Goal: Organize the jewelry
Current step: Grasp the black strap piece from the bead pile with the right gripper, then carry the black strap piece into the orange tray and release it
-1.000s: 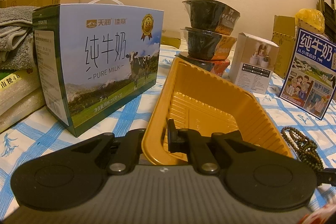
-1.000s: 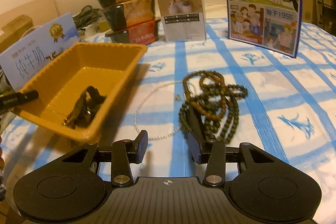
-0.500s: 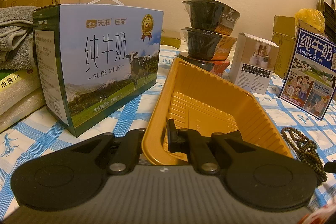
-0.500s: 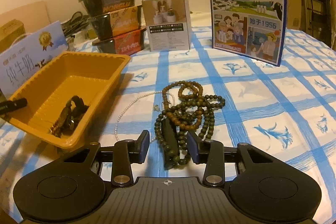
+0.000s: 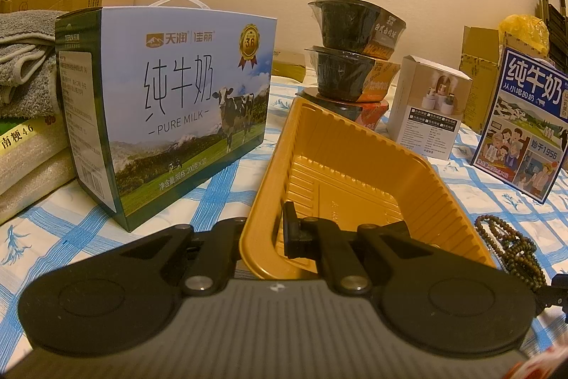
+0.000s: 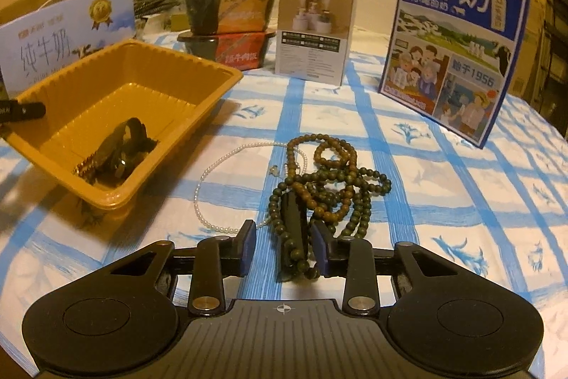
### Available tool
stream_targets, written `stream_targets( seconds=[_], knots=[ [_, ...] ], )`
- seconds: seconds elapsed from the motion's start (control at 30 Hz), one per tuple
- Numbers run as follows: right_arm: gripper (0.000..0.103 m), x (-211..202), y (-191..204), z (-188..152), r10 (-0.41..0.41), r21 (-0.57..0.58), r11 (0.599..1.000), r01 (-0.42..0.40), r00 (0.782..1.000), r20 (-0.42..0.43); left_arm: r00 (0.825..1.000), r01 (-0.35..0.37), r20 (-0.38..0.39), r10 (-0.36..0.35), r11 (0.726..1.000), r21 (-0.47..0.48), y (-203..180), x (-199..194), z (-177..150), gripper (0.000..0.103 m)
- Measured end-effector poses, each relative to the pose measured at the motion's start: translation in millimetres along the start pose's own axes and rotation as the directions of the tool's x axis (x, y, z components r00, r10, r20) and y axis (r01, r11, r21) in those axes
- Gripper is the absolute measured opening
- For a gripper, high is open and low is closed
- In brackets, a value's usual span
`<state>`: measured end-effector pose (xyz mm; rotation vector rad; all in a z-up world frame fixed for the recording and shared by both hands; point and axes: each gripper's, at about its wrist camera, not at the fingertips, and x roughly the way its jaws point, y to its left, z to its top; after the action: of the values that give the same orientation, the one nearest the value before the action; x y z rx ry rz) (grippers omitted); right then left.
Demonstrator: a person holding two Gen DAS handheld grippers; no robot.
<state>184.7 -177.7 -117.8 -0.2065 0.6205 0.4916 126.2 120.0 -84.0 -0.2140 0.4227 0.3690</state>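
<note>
Right wrist view: one right tool (image 6: 284,245), its jaws just narrowing, straddles one dark beaded necklace tangle (image 6: 325,182) without clamping it; at 10 o'clock, one yellow ribbed plastic tray (image 6: 198,73), its wall clenched by one left tool (image 5: 273,229).

A desk (image 6: 408,144) under a blue-checked white cloth fills the frame. At left on it sits a yellow tray (image 6: 198,102), at centre a tangle of dark bead strands (image 6: 333,180) beside a thin pearl strand (image 6: 209,190). Along the top stand stacked black bowls (image 6: 227,13), a white box (image 6: 314,31) and two milk cartons (image 6: 451,48) (image 5: 170,116).
</note>
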Motion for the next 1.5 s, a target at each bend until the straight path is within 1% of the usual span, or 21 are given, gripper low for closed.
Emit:
stream_targets(
  seconds=[0.1, 0.13, 0.17, 0.2, 0.23, 0.3, 0.37, 0.47, 0.5, 0.6, 0.7, 0.77, 0.8, 0.83, 0.87, 0.93, 1.03, 1.1, 1.23, 1.3, 1.5],
  knots=[
    [0.032, 4.9, 0.0, -1.6, -0.009, -0.014, 1.0, 0.009, 1.0, -0.015, 1.0, 0.001, -0.001, -0.001, 1.0, 0.0, 0.2, -0.1, 0.1, 0.007],
    [0.029, 6.3, -0.5, -2.0, -0.01, -0.017, 1.0, 0.009, 1.0, -0.018, 1.0, 0.0, 0.0, 0.0, 1.0, 0.0, 0.2, -0.1, 0.1, 0.007],
    [0.024, 8.8, -0.6, -2.7, -0.013, -0.022, 1.0, 0.012, 1.0, -0.023, 1.0, 0.001, 0.0, -0.001, 1.0, 0.0, 0.2, -0.2, 0.1, 0.007],
    [0.012, 10.9, -1.1, -3.4, -0.014, -0.026, 1.0, 0.013, 0.999, -0.029, 1.0, 0.001, 0.0, -0.001, 1.0, 0.001, 0.2, -0.2, 0.1, 0.007],
    [0.007, 11.2, -2.6, -3.9, -0.013, -0.025, 1.0, 0.012, 1.0, -0.023, 1.0, 0.001, 0.0, -0.001, 1.0, 0.001, 0.2, -0.1, 0.1, 0.007],
    [0.007, 7.3, -9.1, -1.7, 0.002, 0.024, 1.0, -0.002, 1.0, -0.001, 1.0, 0.002, 0.0, -0.002, 1.0, 0.001, 0.4, -0.2, 0.0, 0.007],
    [0.007, 0.0, -20.5, 0.7, -0.005, 0.106, 0.994, 0.001, 0.999, 0.04, 1.0, 0.001, 0.0, -0.001, 1.0, -0.001, 0.3, -0.2, 0.0, 0.007],
    [0.007, -9.9, -45.1, 0.8, -0.078, 0.238, 0.969, 0.06, 0.995, 0.068, 1.0, 0.001, 0.0, -0.001, 1.0, -0.001, 0.3, -0.7, 0.1, 0.007],
    [0.007, -11.4, -52.2, 0.4, -0.104, 0.27, 0.959, 0.085, 0.993, 0.058, 1.0, 0.002, 0.0, -0.002, 1.0, -0.003, 0.2, -0.8, 0.0, 0.007],
    [0.007, -9.3, -75.7, -8.1, -0.169, 0.345, 0.923, 0.168, 0.985, -0.029, 1.0, 0.001, 0.001, -0.001, 1.0, -0.001, 0.2, -0.8, 0.0, 0.007],
    [0.009, -9.4, -87.9, -16.1, -0.167, 0.36, 0.914, 0.188, 0.982, -0.09, 1.0, 0.001, 0.002, -0.001, 1.0, -0.002, 0.0, -1.4, -0.1, 0.007],
    [0.022, -14.7, -86.8, -17.1, -0.139, 0.368, 0.917, 0.155, 0.988, -0.071, 1.0, 0.0, 0.002, 0.0, 1.0, -0.003, -0.1, -1.8, -0.1, 0.007],
    [0.038, -18.3, -82.8, -16.9, -0.117, 0.367, 0.921, 0.128, 0.992, -0.051, 1.0, -0.001, 0.002, 0.001, 1.0, -0.003, -0.4, -2.0, -0.1, 0.007],
    [0.05, -21.8, -78.3, -15.5, -0.1, 0.365, 0.926, 0.102, 0.995, -0.026, 1.0, -0.001, 0.002, 0.001, 1.0, -0.001, -0.6, -2.2, 0.1, 0.007],
    [0.051, -24.7, -71.7, -13.7, -0.079, 0.357, 0.931, 0.073, 0.997, 0.003, 1.0, -0.002, 0.002, 0.002, 1.0, -0.001, -0.8, -2.5, 0.1, 0.007],
    [0.051, -24.3, -56.8, -7.9, -0.018, 0.322, 0.947, 0.008, 0.999, 0.028, 1.0, -0.001, 0.001, 0.001, 1.0, -0.001, -1.1, -2.7, 0.4, 0.007],
    [0.051, -13.4, -34.9, -1.3, 0.039, 0.257, 0.966, -0.04, 0.999, 0.009, 1.0, -0.001, 0.001, 0.001, 1.0, 0.0, -1.2, -2.5, 0.6, 0.007],
    [0.049, -5.5, -25.3, 0.9, 0.052, 0.225, 0.973, -0.049, 0.999, -0.006, 1.0, 0.0, 0.0, 0.0, 1.0, 0.0, -0.8, -2.7, 0.7, 0.007],
    [0.036, 10.1, -23.6, 0.2, 0.059, 0.234, 0.971, -0.048, 0.997, -0.04, 1.0, 0.001, 0.0, -0.001, 1.0, -0.001, -0.4, -2.9, 0.6, 0.007],
    [0.032, 14.9, -25.2, 0.3, 0.048, 0.23, 0.972, -0.036, 0.998, -0.05, 1.0, 0.001, -0.001, -0.001, 1.0, -0.003, -0.4, -2.9, 0.7, 0.007],
    [0.027, 32.3, -29.9, 3.8, 0.055, 0.237, 0.971, -0.037, 0.996, -0.069, 1.0, 0.001, 0.0, -0.001, 1.0, -0.003, -0.3, -3.0, 0.8, 0.007]
  ],
)
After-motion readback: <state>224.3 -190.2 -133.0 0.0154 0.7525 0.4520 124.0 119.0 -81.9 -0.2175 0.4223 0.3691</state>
